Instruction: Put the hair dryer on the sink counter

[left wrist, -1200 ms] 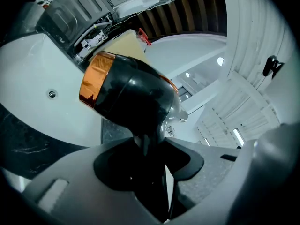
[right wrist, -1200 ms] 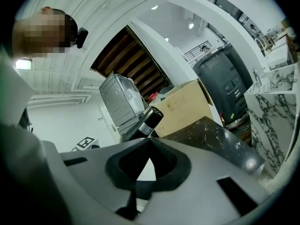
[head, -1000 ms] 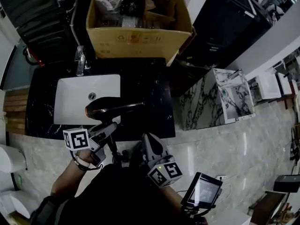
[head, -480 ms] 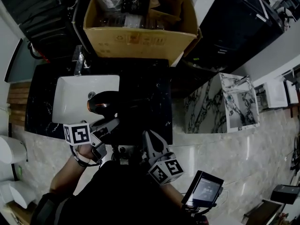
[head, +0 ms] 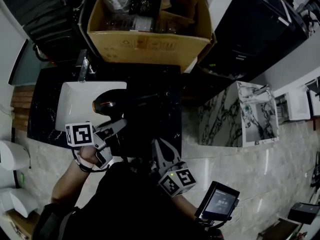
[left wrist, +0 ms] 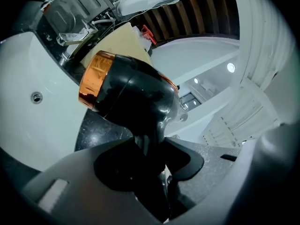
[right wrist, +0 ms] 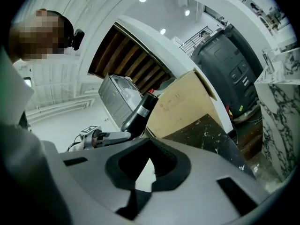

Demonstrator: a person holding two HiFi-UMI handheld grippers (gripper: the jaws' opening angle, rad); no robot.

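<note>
Roughly midway, judging by how things lie. Pinching the handle of the glossy black hair dryer (left wrist: 131, 95) with the copper-coloured end ring in the left tool (left wrist: 150, 158), jaws pressed on either side of the grip. Carried low over the front part of the black speckled stone surface (head: 160, 109), body across the line between that stone and the white rectangular basin (head: 75, 104), barrel pointing right. Hard to tell whether touching yet; seemingly a little above. Right tool (head: 162, 156) pressed together and empty, hanging near the front edge, apart from the dryer. Brown cardboard box (head: 150, 41) of clutter filling the back of the surface, chrome faucet (head: 83, 66) behind the basin. Left to do: lowering onto bare stone beside the basin, laying it down steadily, then releasing the handle.
</note>
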